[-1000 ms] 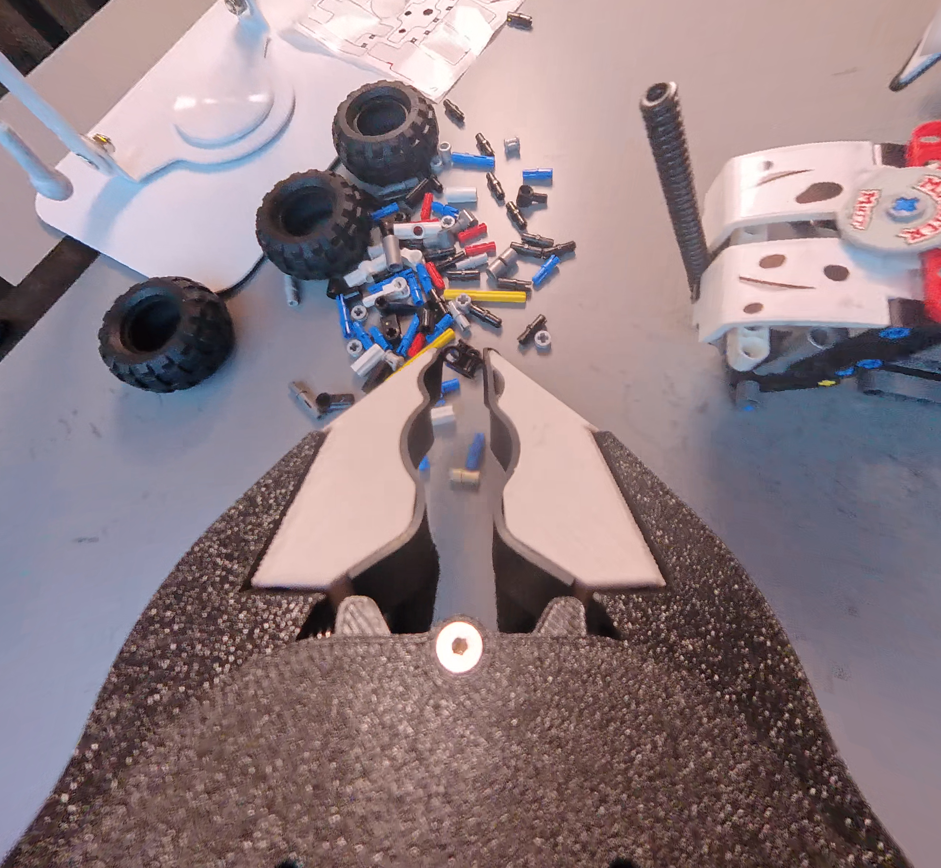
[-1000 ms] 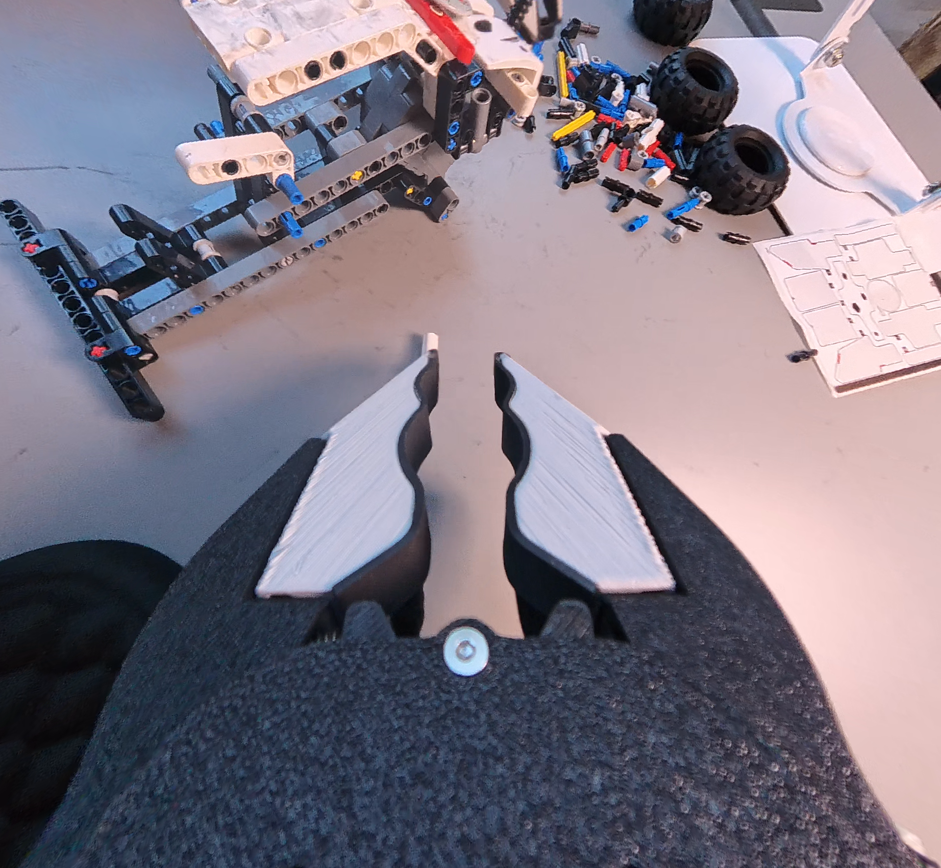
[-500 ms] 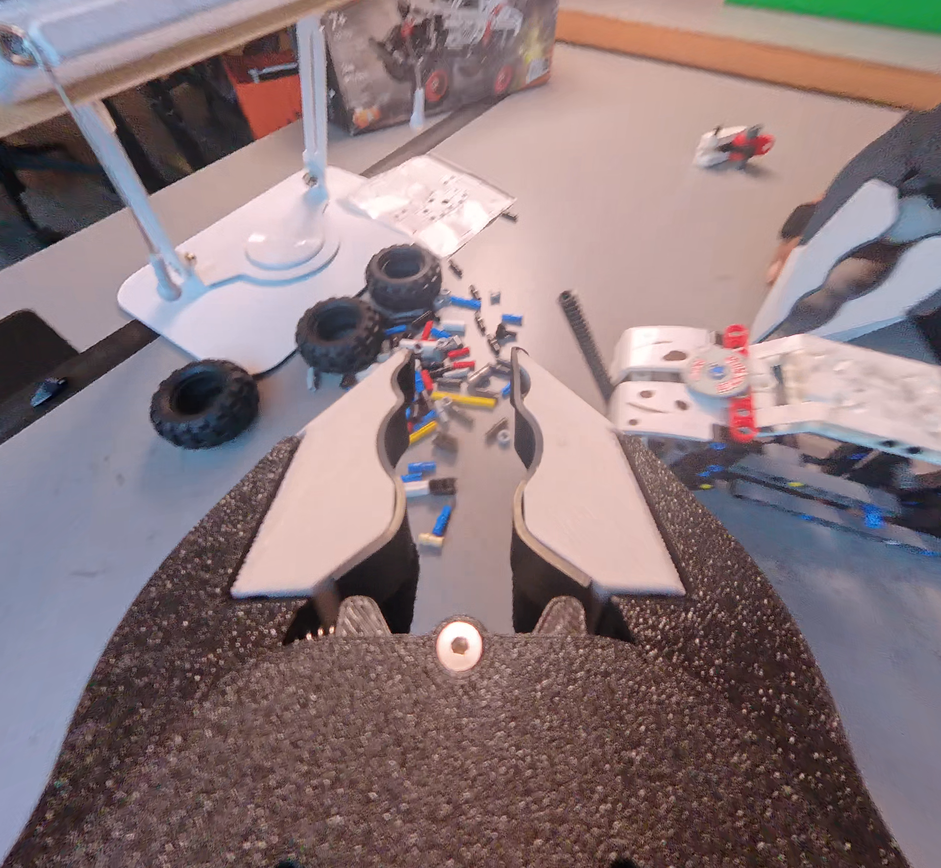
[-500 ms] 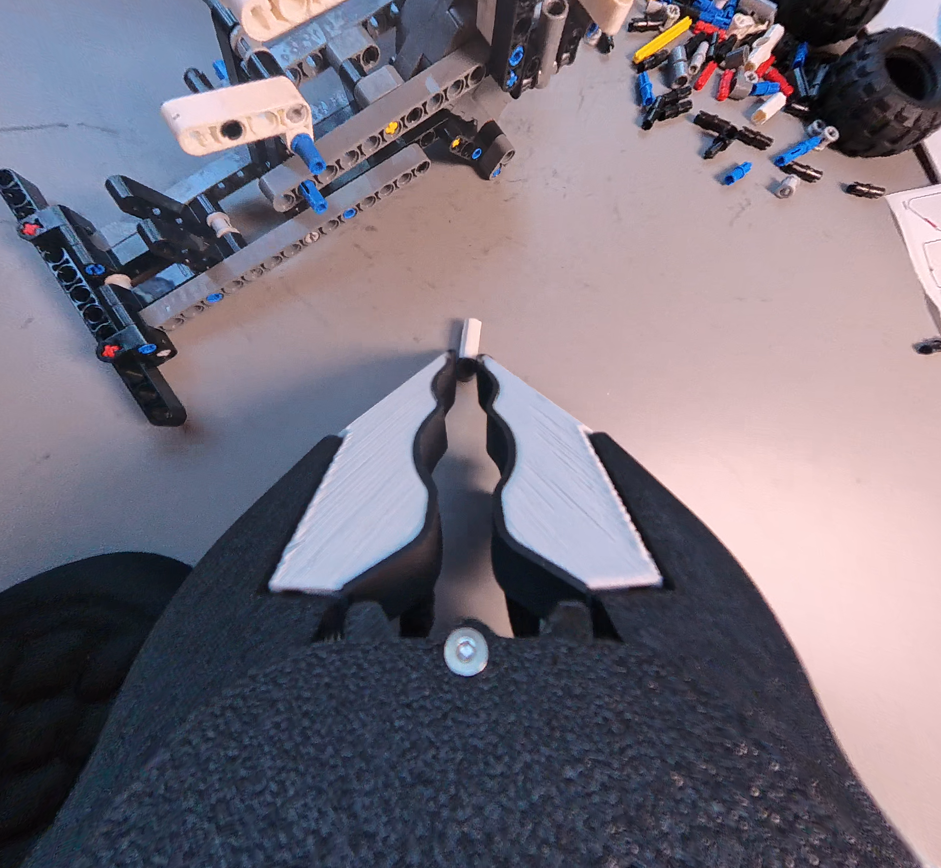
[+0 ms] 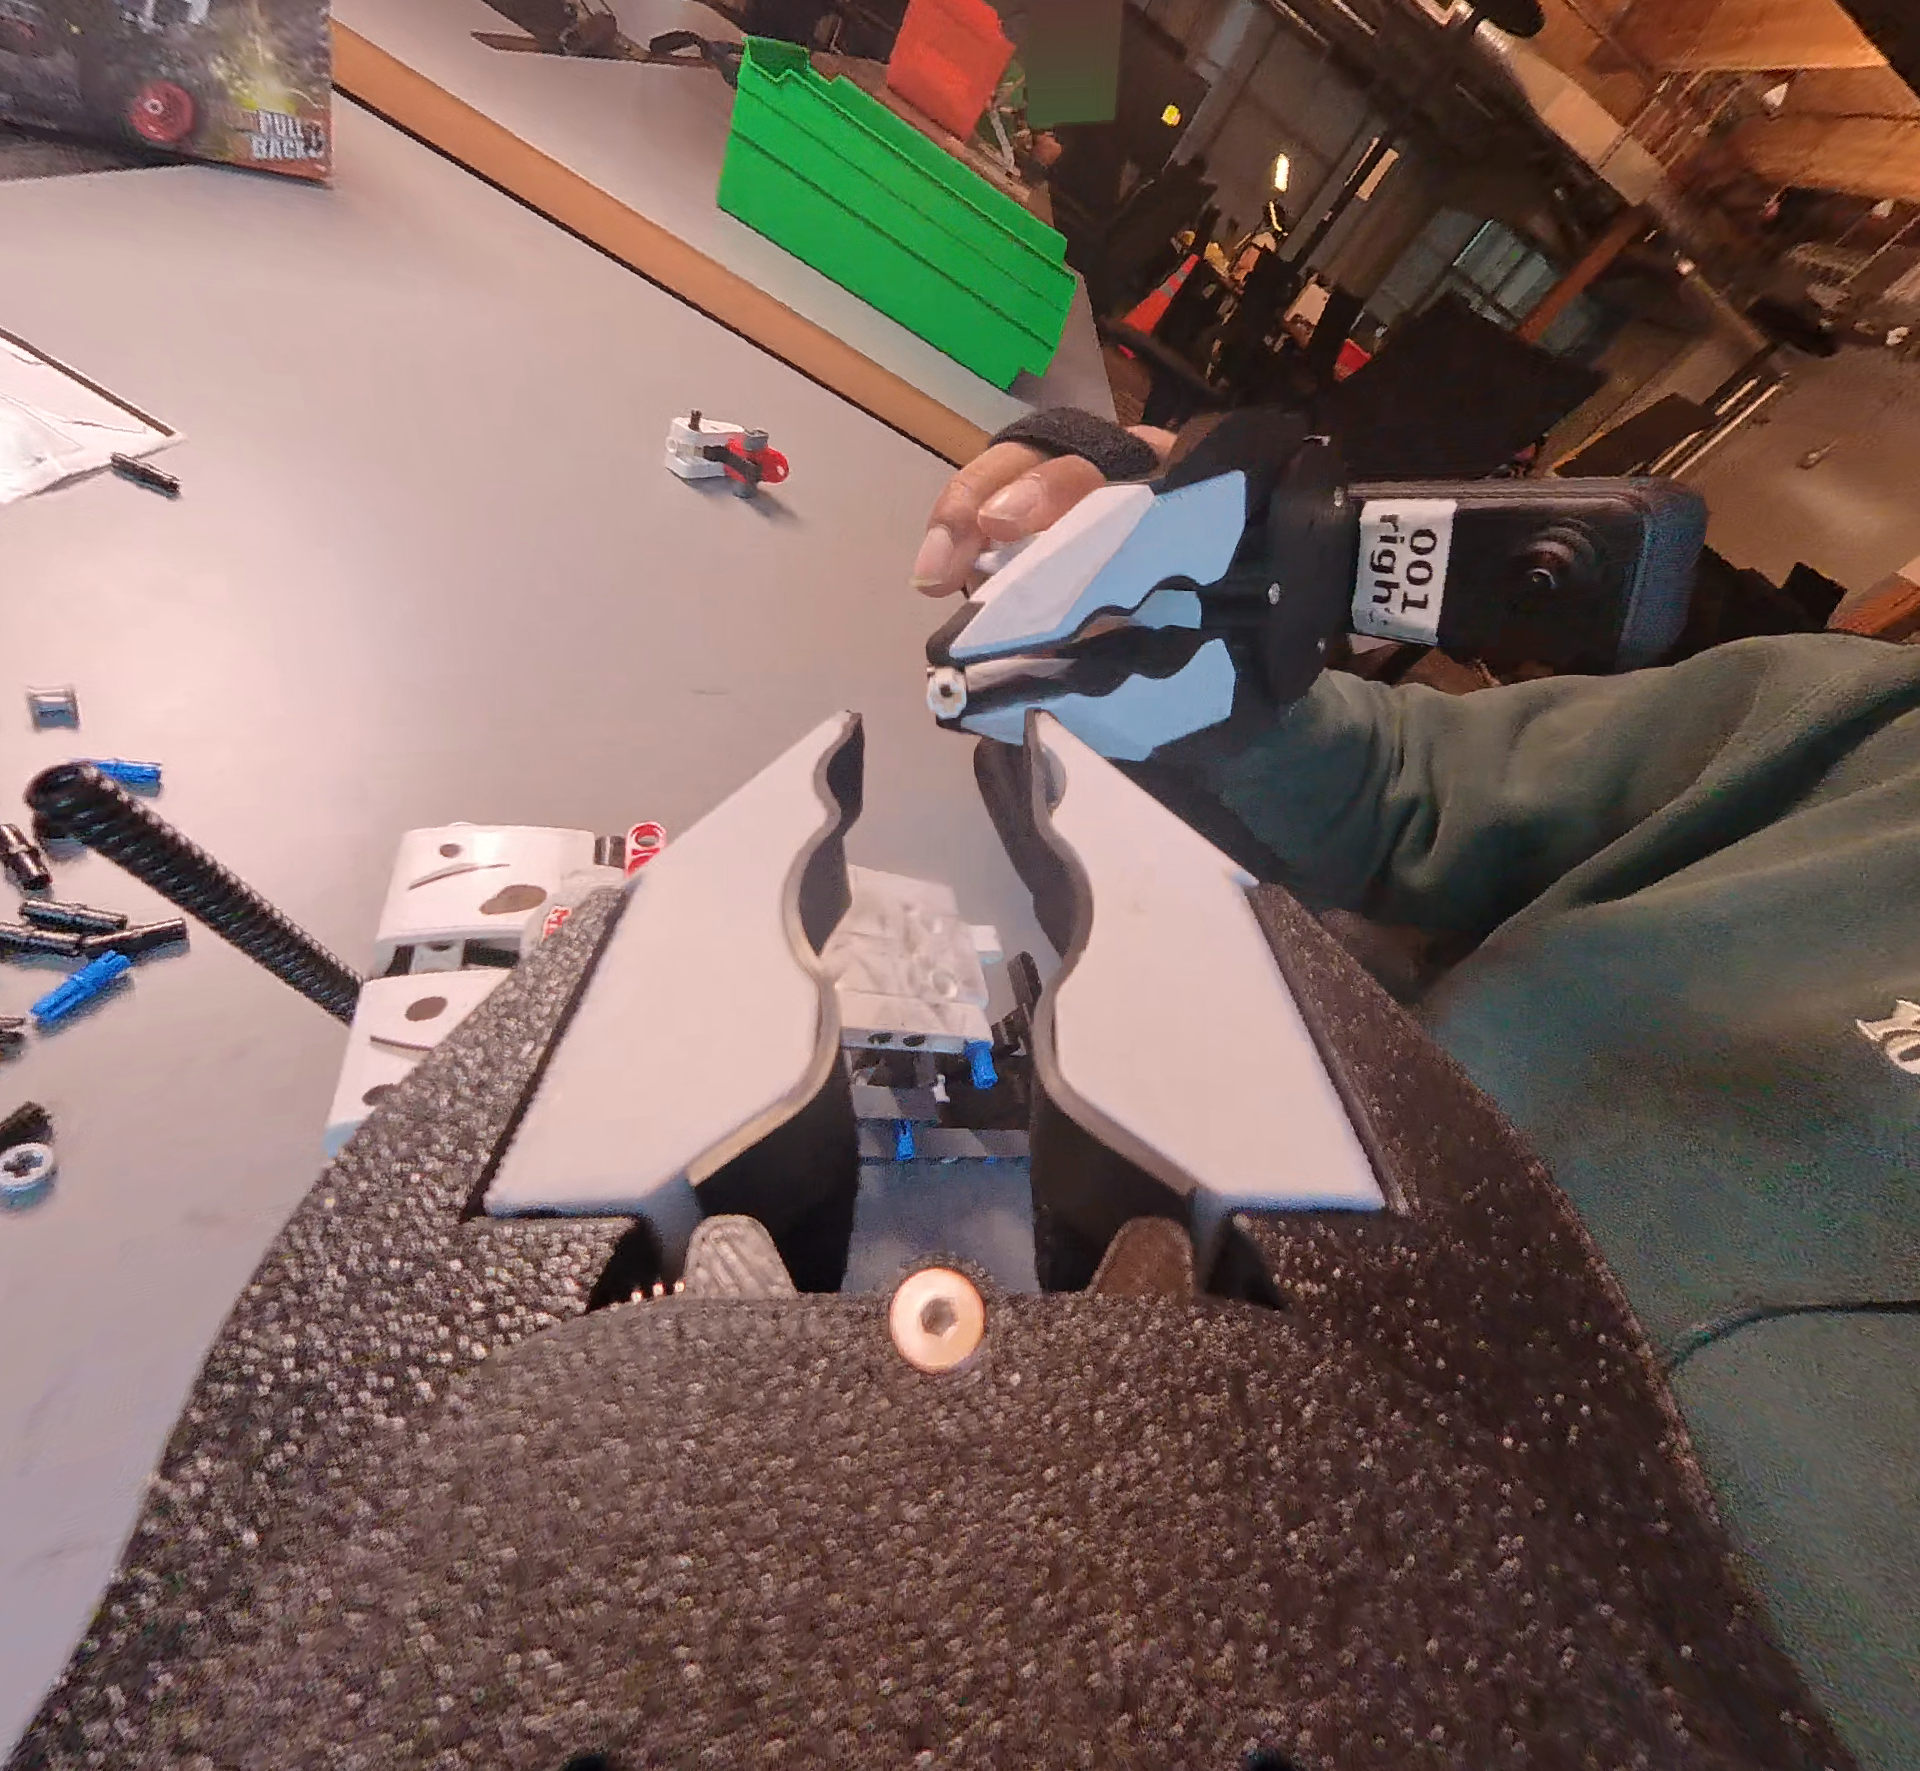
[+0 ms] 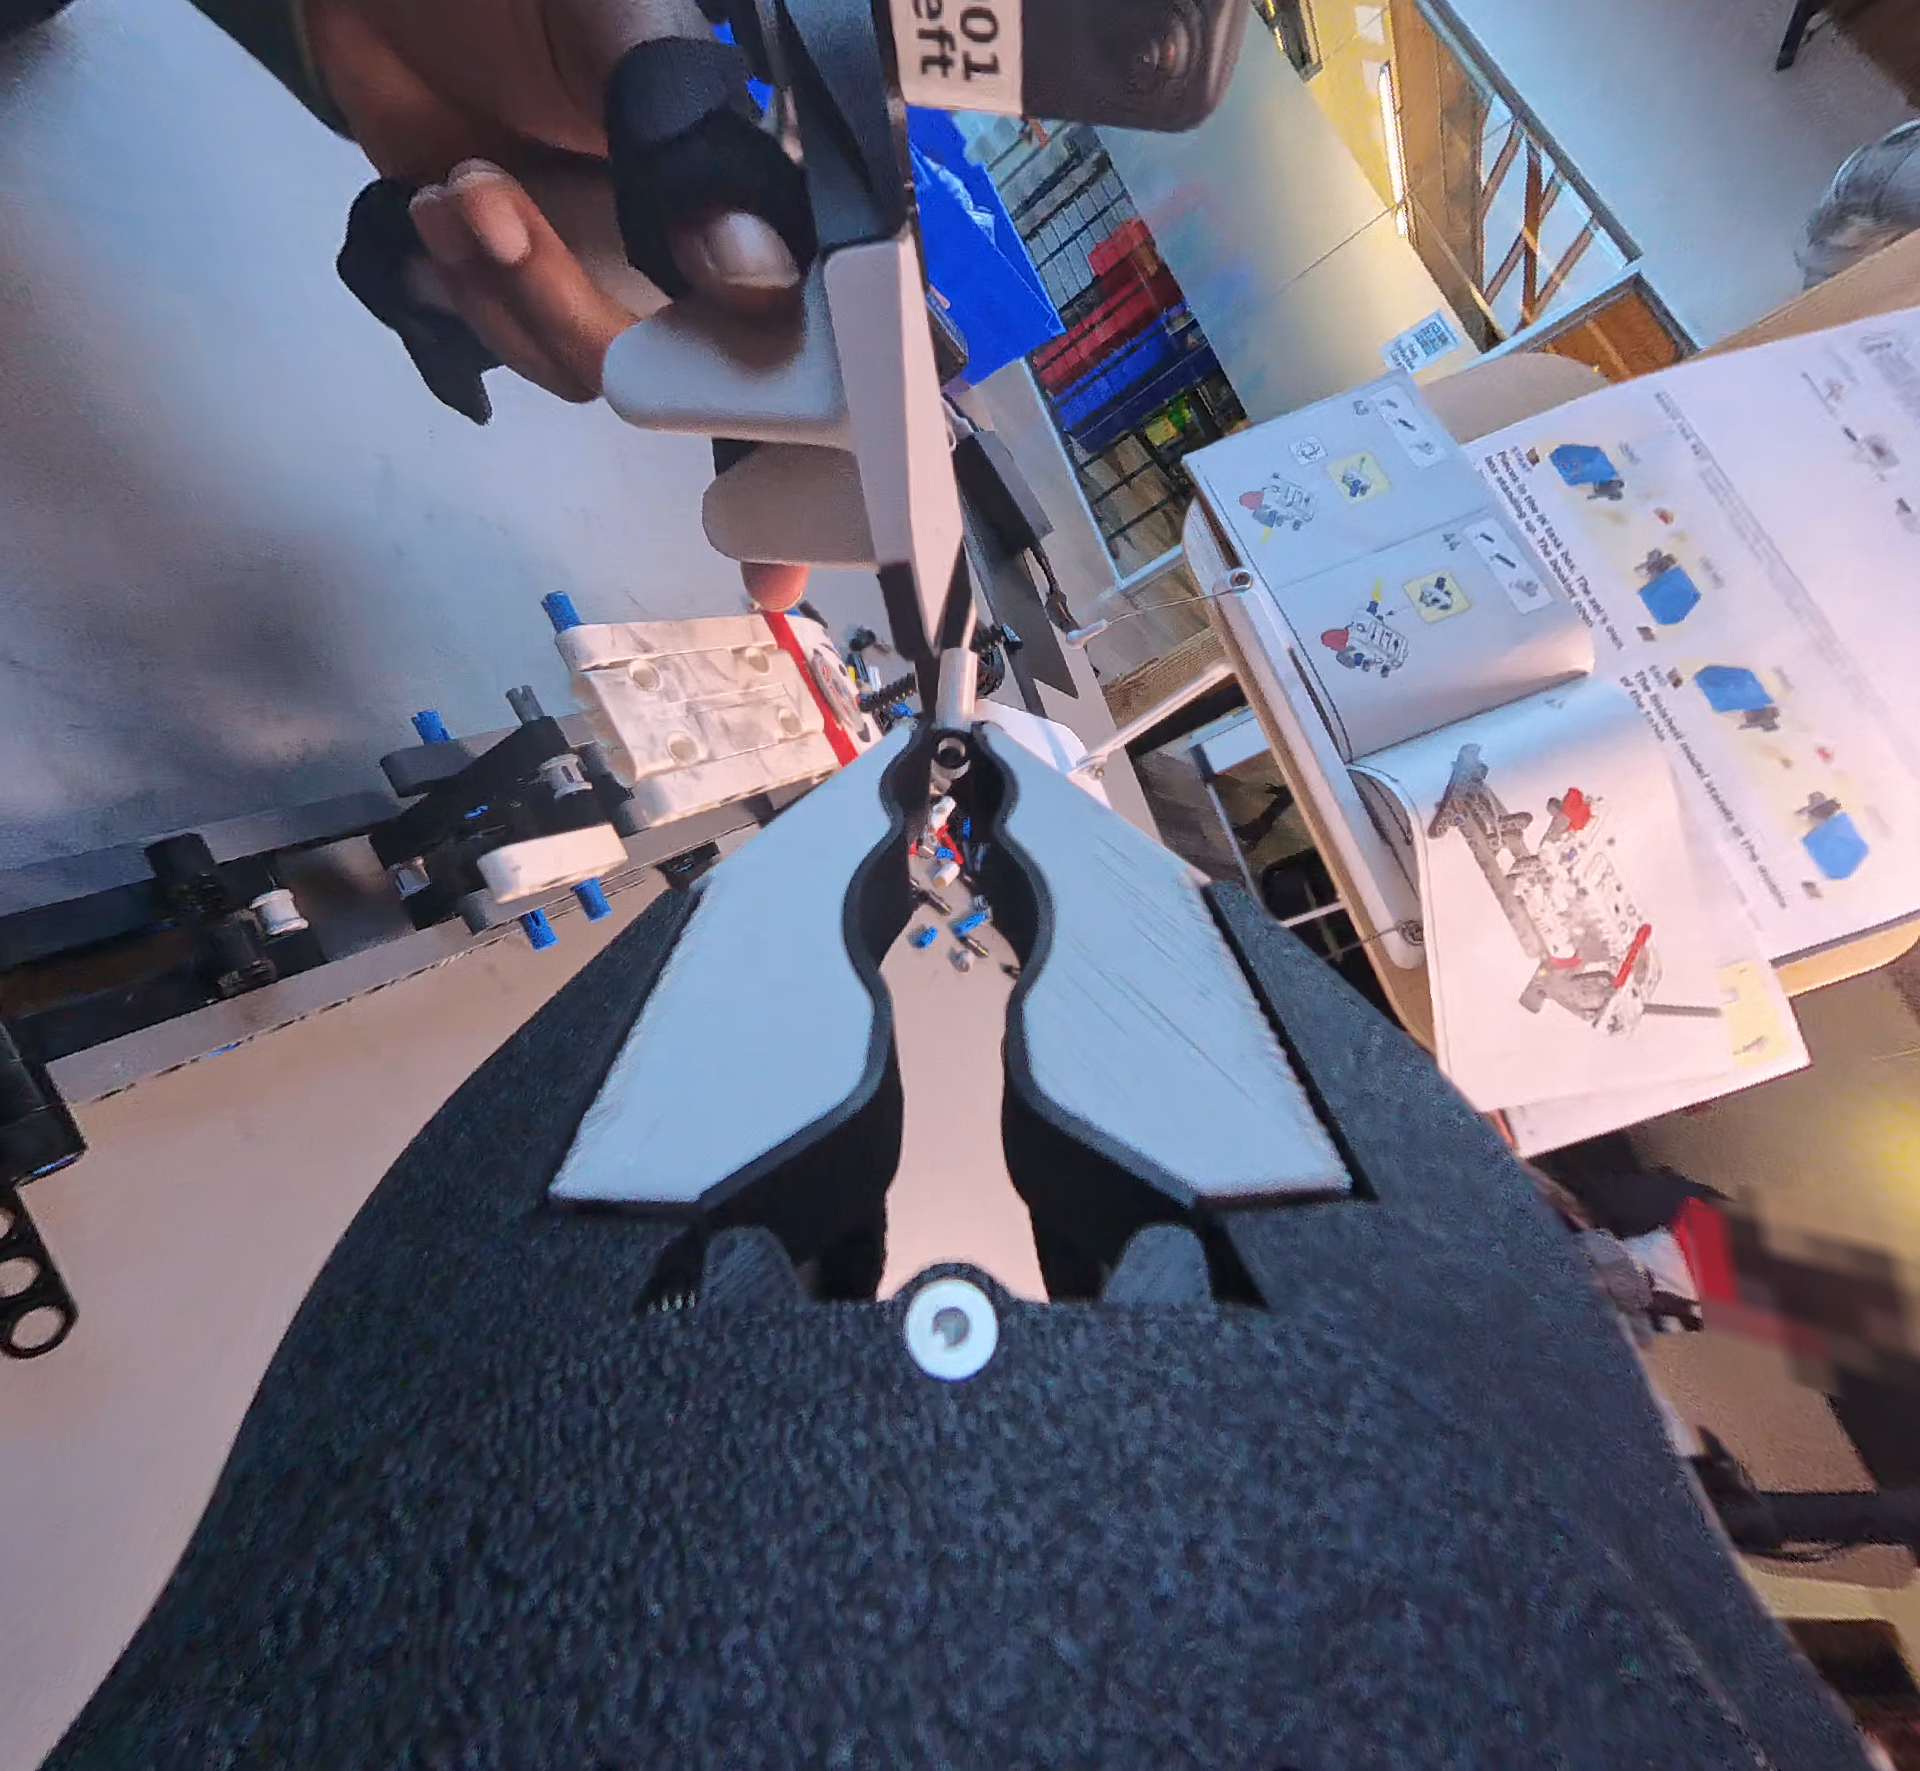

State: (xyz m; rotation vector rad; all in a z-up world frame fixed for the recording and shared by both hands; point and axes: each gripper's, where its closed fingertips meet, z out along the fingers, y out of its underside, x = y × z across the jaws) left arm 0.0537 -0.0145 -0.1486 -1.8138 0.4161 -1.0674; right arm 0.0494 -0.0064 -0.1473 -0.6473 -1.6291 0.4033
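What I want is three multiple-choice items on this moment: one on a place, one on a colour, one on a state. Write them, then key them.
1. Where is the small pale tubular piece?
A. Lying on the table
B. Between the tips of the right gripper
C. Inside the bin

2. What colour is the long stepped bin on the far table?
A. Yellow
B. White
C. Green

3. How does the left gripper stand?
A. Open, with nothing between its fingers
B. Shut on a tyre
C. Shut on a black rod

Key:
1 B: the left wrist view shows the piece end-on, pinched at the right gripper's tips, above the table.
2 C: its stepped walls are bright green.
3 A: a wide gap shows between its fingers, with only the white model visible below it.
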